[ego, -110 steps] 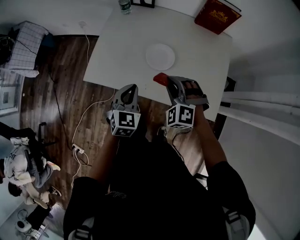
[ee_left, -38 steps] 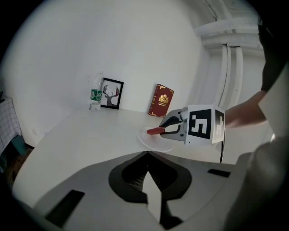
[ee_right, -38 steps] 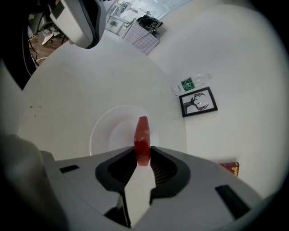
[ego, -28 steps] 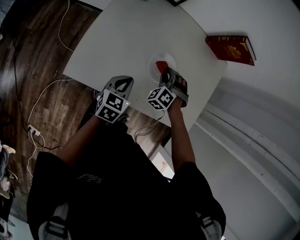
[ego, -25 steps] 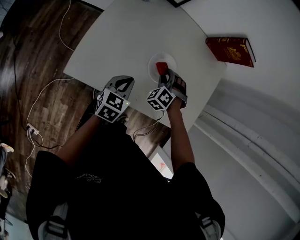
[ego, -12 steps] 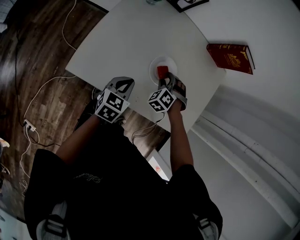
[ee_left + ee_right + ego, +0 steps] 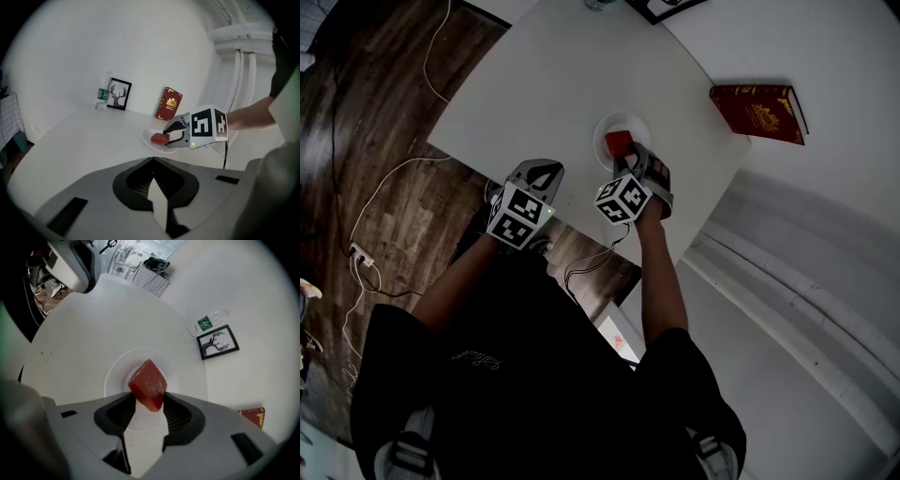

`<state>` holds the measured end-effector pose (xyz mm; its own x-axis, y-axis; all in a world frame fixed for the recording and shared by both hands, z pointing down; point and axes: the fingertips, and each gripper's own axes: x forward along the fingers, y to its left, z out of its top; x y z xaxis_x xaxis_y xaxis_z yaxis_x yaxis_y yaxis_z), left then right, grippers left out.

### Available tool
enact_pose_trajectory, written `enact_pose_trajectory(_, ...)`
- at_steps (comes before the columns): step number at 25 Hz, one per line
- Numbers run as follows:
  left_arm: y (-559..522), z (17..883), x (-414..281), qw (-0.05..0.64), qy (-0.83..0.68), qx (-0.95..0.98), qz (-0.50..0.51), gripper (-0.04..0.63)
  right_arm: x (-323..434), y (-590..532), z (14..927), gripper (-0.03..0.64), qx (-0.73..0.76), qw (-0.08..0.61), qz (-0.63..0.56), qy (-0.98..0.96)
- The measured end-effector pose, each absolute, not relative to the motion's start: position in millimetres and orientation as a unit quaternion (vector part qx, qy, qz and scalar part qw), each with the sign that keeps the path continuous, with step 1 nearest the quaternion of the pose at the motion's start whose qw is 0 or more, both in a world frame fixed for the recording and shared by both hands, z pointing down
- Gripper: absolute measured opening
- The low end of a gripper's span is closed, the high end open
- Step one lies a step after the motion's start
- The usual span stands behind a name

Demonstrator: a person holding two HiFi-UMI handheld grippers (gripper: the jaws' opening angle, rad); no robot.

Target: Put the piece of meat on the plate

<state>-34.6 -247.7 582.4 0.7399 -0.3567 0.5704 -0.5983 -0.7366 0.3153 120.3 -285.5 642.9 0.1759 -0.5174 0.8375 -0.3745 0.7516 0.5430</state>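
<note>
The red piece of meat point(image 7: 618, 142) point(image 7: 160, 138) point(image 7: 147, 384) lies on the small white plate point(image 7: 602, 129) point(image 7: 146, 137) point(image 7: 115, 371) near the table's near edge. My right gripper point(image 7: 628, 156) point(image 7: 171, 135) point(image 7: 149, 401) points down at it. Its jaws are opening, and the meat sits between their tips with the pads no longer pressing it. My left gripper point(image 7: 542, 171) point(image 7: 152, 160) hangs over the table edge to the left of the plate, shut on nothing.
A red book point(image 7: 759, 111) point(image 7: 168, 104) lies at the table's far right. A water bottle point(image 7: 103, 91) point(image 7: 208, 320) and a framed deer picture point(image 7: 118, 95) point(image 7: 218, 342) stand by the wall. Cables point(image 7: 375, 216) run over the wooden floor left of the table.
The right gripper carried the meat from the table's near edge to the plate. In the last second the meat settled onto the plate. The left gripper stayed put.
</note>
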Motion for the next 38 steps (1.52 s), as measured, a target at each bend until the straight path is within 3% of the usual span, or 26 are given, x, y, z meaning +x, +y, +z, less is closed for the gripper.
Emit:
enact_pose_trajectory(26, -237, 569, 3, 0.229, -0.224, 0.914, 0.25, 0.003, 130, -268, 616, 0.22, 0.398, 0.645, -0.013, -0.653)
enact_pose_trajectory(32, -226, 544, 16, 0.192, -0.23, 0.922, 0.245, 0.003, 128, -260, 582, 0.041, 0.469, 0.594, -0.044, -0.651)
enact_pose_trajectory(38, -216, 519, 38, 0.181, -0.253, 0.925, 0.216, 0.003, 124, -242, 534, 0.021, 0.542, 0.489, -0.011, -0.683)
